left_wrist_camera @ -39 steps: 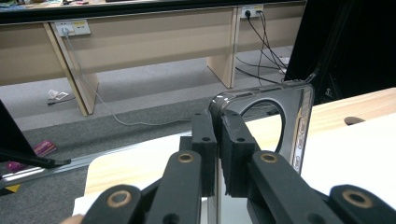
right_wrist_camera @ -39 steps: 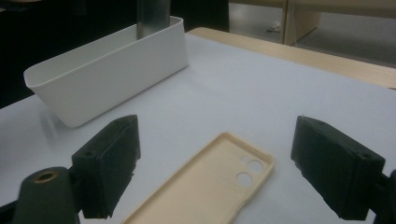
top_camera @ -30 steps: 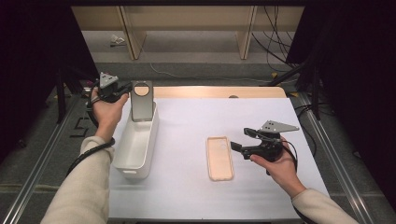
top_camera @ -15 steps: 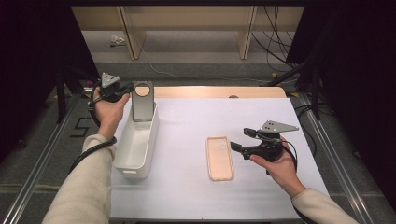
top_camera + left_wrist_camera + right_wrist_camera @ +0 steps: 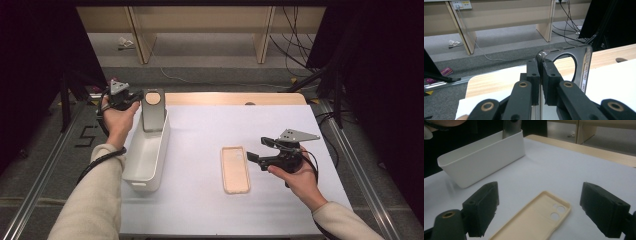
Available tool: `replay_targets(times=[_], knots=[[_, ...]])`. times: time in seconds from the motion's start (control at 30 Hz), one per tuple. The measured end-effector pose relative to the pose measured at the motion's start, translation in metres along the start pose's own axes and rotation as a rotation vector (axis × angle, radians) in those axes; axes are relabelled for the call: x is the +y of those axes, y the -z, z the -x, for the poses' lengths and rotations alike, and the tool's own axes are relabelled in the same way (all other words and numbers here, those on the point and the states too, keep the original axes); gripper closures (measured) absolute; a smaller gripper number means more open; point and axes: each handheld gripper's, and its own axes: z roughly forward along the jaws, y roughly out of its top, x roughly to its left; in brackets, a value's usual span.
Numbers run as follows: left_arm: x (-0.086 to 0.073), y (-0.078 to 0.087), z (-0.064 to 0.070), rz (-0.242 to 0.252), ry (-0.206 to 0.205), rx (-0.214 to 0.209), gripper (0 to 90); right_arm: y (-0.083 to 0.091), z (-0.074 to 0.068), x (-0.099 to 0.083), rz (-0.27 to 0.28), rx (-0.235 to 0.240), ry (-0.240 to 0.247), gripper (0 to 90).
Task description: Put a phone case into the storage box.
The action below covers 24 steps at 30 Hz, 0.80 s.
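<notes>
Over the white bin's (image 5: pixel 145 155) far end, the left gripper (image 5: pixel 131 98) is pinching a grey phone case (image 5: pixel 152 110); the beige case (image 5: pixel 235 170) is waiting on the table (image 5: pixel 200 210), the right gripper's (image 5: pixel 260 152) fingers spread beside it.

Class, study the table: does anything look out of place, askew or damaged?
Nothing looks damaged. The grey phone case stands upright at the white bin's far end, pinched by the left claw; the beige phone case lies flat.

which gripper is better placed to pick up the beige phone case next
Right. The right gripper is open beside the beige phone case, while the left gripper is shut on the grey phone case over the white bin.
</notes>
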Motion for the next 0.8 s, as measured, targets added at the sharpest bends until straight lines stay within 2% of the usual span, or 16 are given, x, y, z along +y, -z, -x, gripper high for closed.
replay_targets(times=[0.63,0.8], knots=[[-0.0070,-0.0054,-0.0042,-0.006,0.020,0.002,84.2,-0.0004,-0.0001,-0.0001,0.000,0.001,0.001,16.5],[-0.0086,-0.0072,-0.0058,-0.017,0.013,0.006,83.8,-0.0003,0.0001,-0.0001,0.000,0.001,0.001,16.5]])
